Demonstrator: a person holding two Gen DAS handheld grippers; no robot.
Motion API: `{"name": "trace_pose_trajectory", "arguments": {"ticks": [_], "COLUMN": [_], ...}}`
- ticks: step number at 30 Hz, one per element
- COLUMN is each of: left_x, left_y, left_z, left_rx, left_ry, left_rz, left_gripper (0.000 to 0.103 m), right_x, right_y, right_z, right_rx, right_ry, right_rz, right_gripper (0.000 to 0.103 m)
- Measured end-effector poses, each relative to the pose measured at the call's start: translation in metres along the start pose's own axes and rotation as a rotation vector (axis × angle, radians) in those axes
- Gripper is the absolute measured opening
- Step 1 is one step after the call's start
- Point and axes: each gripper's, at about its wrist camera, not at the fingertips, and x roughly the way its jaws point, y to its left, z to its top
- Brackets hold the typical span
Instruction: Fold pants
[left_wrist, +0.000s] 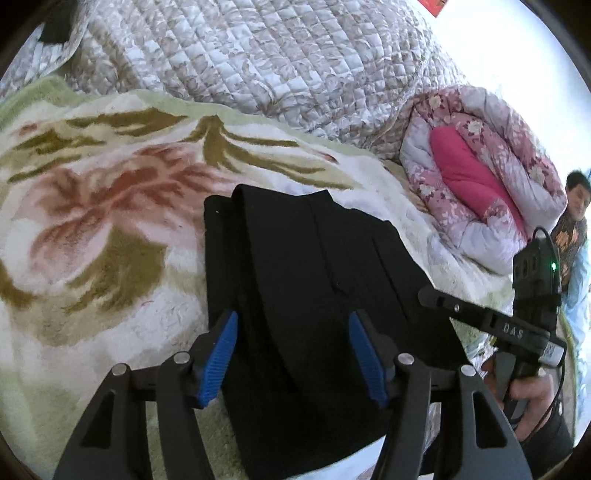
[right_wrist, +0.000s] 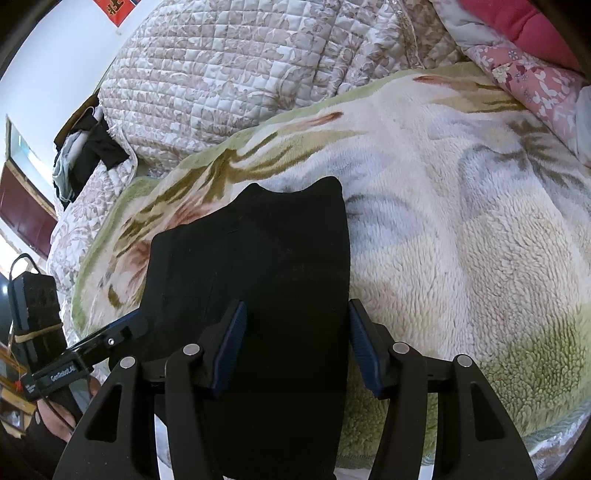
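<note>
My black pants (left_wrist: 314, 280) lie folded into a long dark stack on the fleecy floral blanket (left_wrist: 96, 221), stretching away from me toward the quilted bedspread (left_wrist: 258, 55) at the back.

My left gripper (left_wrist: 293, 354) hangs over the near end of the stack, its jaws spread wide. The blue pads (left_wrist: 218, 363) sit apart on either side of the cloth, with nothing pinched between them. In the left wrist view I can see my right gripper (left_wrist: 436, 295) coming in from the right edge, its black finger reaching to the side of the pants; whether it touches the fabric, I cannot tell.

From the right wrist view, the right gripper (right_wrist: 295, 347) is also wide open, empty. One pad is over the dark fabric, the other is just past the right edge of the pants (right_wrist: 258, 266), above the blanket (right_wrist: 443, 240). The far end of the stack shows a small notch between two rounded corners. My left gripper (right_wrist: 125, 328) pokes in from the lower left beside the stack.

Off to the right of the bed, a rolled pink floral comforter (left_wrist: 480, 177) rests against the bedspread.
</note>
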Motion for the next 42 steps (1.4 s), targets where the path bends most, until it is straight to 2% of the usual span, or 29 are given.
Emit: {"name": "trace_pose_trajectory", "arguments": {"ticks": [3,5,7,9,11,14,16,19,24,26,28,31,33,35,36,40,42], "left_x": [0.0,-0.002,-0.003,-0.009,-0.017,-0.028,-0.029,-0.026,-0.015,-0.015,-0.017,-0.022,-0.021,-0.016,-0.012,-0.011,-0.01], "left_y": [-0.001,-0.002,0.0,0.001,-0.004,-0.015,-0.015,-0.001,0.012,0.009,0.009,0.011,0.016,0.021,0.023,0.019,0.018], "left_z": [0.0,-0.002,-0.001,0.001,0.004,0.004,0.004,0.001,-0.001,-0.001,0.001,0.003,0.003,0.002,0.0,-0.002,-0.003], "left_rx": [-0.023,-0.015,-0.022,-0.031,-0.009,0.034,0.039,0.0,-0.041,-0.023,-0.019,-0.026,-0.05,-0.085,-0.096,-0.092,-0.094], "left_ry": [-0.004,-0.006,-0.012,-0.026,-0.051,-0.081,-0.084,-0.058,-0.011,-0.008,-0.01,-0.015,0.0,0.044,0.068,0.074,0.075], "left_rz": [-0.017,0.001,0.011,0.003,-0.003,-0.008,0.015,0.056,0.039,0.058,0.069,0.096,0.072,0.037,0.02,0.011,0.0], "left_gripper": [0.06,0.039,0.027,0.021,0.016,0.015,0.015,0.015,0.018,0.027,0.029,0.04,0.042,0.054,0.057,0.06,0.06], "right_x": [0.0,0.0,0.0,0.0,0.0,0.0,-0.001,-0.003,-0.003,-0.004,-0.005,-0.005,-0.005,-0.005,-0.005,-0.006,-0.004], "right_y": [-0.001,-0.002,-0.002,-0.002,-0.002,-0.002,-0.002,-0.002,-0.001,0.0,0.0,-0.001,-0.001,-0.001,-0.002,-0.007,-0.007], "right_z": [0.0,0.0,0.0,0.0,0.0,0.0,0.0,0.0,-0.001,-0.002,-0.003,-0.003,-0.003,-0.004,-0.004,-0.005,-0.006], "right_rx": [0.006,0.009,0.009,0.008,0.009,0.01,0.011,0.015,0.009,0.004,0.007,0.019,0.026,0.04,0.05,0.107,0.113], "right_ry": [-0.002,-0.004,-0.005,-0.005,-0.005,-0.006,-0.009,-0.012,-0.008,-0.008,-0.012,-0.007,0.0,0.009,0.012,0.02,0.031], "right_rz": [0.002,0.004,0.002,0.003,0.004,0.004,0.005,0.007,0.0,-0.003,0.0,0.01,0.03,0.065,0.075,0.136,0.133], "right_gripper": [0.056,0.056,0.056,0.056,0.056,0.056,0.056,0.056,0.056,0.056,0.056,0.056,0.056,0.056,0.056,0.056,0.056]}}
